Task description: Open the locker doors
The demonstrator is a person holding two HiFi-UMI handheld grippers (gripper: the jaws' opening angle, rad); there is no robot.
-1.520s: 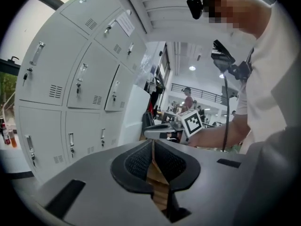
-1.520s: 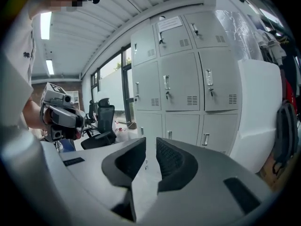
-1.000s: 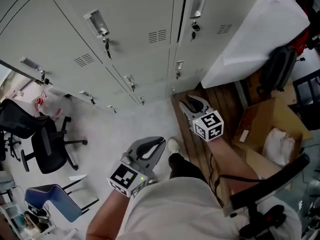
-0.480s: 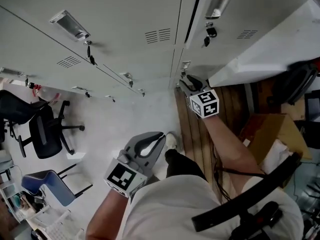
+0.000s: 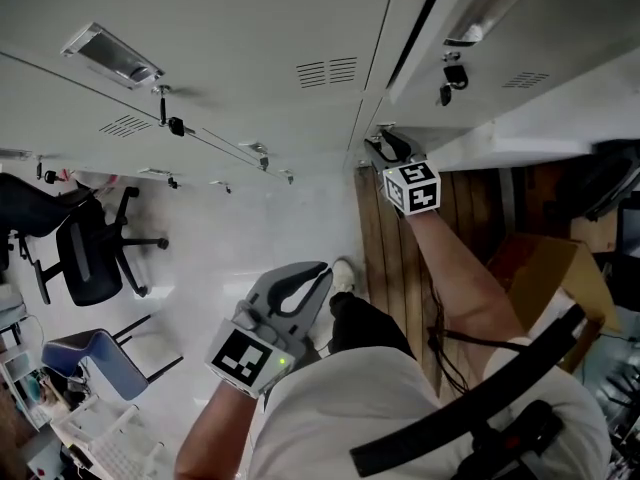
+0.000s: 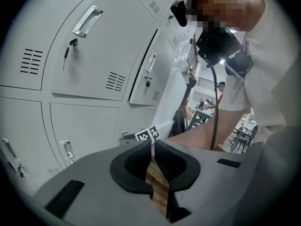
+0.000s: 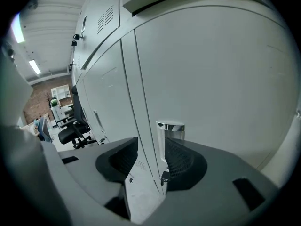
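Since the earlier frames the right gripper (image 5: 386,146) has travelled away from the body and down to the foot of the lockers (image 5: 250,28). Its jaws have just been opening on the way. The left gripper (image 5: 318,274) has shifted only a little and hangs near the person's torso.

The task looks to be at an early stage. One upper door (image 5: 530,53), right of the dark seam, seems to stand slightly ajar. The doors to its left lie flush and shut, keys hanging in their locks. The low locker door (image 7: 225,102) that the right gripper faces is still closed.

In the right gripper view the jaws are spread, and the door's chrome handle (image 7: 170,132) stands upright in the gap between them, closer to the right pad. No pad presses on it, so the handle is lined up but not yet gripped. By my reading, what remains here is to close on it and pull, then go on to the other shut doors.

The right arm is stretched out long over the wooden floor (image 5: 400,258), its gripper tipped somewhat downward at the door. The left forearm is bent and held back. That gripper points toward the lockers with its jaws pressed together at the tips and nothing between them.
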